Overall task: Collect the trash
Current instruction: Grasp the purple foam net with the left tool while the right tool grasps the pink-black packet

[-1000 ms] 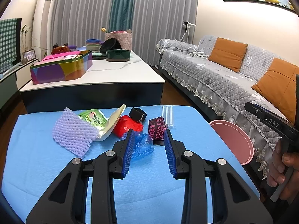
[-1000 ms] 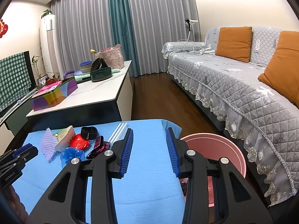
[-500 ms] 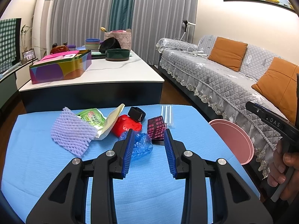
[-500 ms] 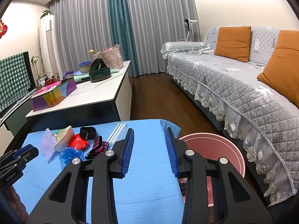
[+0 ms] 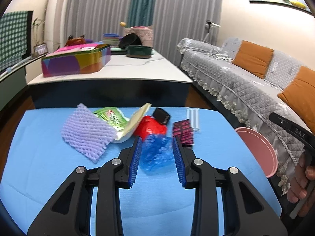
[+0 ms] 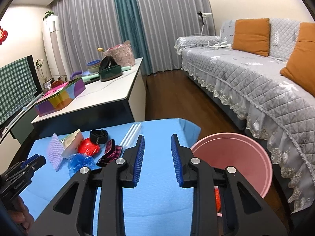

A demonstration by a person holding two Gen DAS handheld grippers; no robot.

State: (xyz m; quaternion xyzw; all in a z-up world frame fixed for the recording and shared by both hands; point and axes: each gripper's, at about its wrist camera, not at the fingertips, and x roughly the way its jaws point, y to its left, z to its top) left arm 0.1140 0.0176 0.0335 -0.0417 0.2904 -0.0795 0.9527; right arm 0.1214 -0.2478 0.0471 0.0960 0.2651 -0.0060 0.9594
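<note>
Your left gripper [image 5: 157, 147] has pushed forward; its open jaws now straddle the blue plastic wrapper [image 5: 156, 153] on the blue table [image 5: 49, 167]. It looks light, soft, crinkly: pinch mid-bulk. Right gripper [image 6: 157, 147] open, empty, beside the pink bin [image 6: 246, 143].

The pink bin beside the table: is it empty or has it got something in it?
Not empty: the pink bin shows something red-orange low inside, behind the right gripper; cannot tell how much.
</note>
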